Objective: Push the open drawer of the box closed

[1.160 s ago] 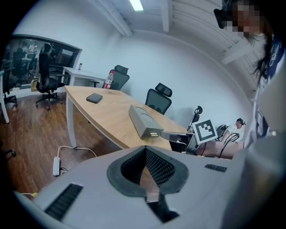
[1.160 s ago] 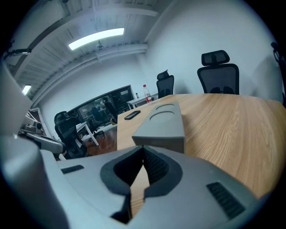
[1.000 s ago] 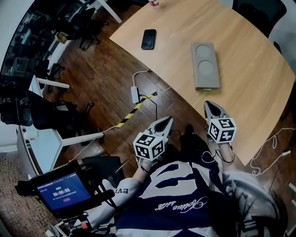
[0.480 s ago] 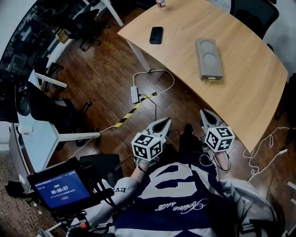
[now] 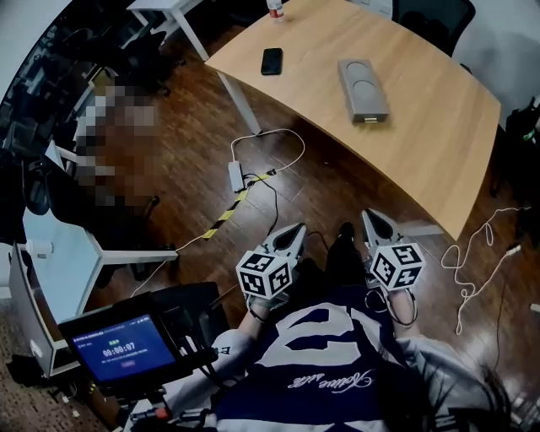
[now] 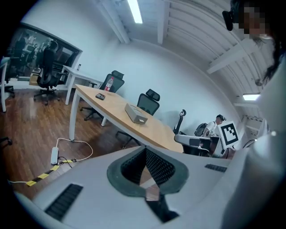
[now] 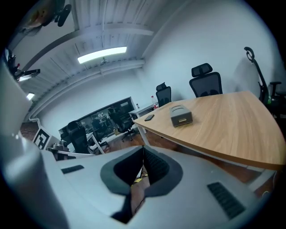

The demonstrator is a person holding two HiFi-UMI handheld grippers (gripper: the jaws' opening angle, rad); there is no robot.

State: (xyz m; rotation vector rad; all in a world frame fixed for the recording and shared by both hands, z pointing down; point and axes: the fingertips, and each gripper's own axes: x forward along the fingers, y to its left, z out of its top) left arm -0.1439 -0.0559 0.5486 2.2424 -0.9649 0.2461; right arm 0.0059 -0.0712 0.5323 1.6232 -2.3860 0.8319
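Note:
A flat grey box (image 5: 363,90) lies on the curved wooden table (image 5: 439,143), its drawer end (image 5: 371,119) turned toward me. How far the drawer stands out is too small to tell. The box (image 6: 136,113) shows far off in the left gripper view, and in the right gripper view the box (image 7: 181,116) shows its drawer front. My left gripper (image 5: 299,227) and right gripper (image 5: 368,213) hang close to my body over the floor, well short of the table. Both are shut with nothing between the pads.
A black phone (image 5: 271,61) and a red-labelled bottle (image 5: 275,7) sit at the table's far end. A power strip (image 5: 235,176) with cables and striped tape (image 5: 228,211) lies on the wood floor. A lit tablet (image 5: 125,348) stands at lower left, office chairs (image 5: 430,17) beyond the table.
The table and box have slid up and away in the head view. Both grippers sit lower in the frame, farther from the table's edge, and stay shut.

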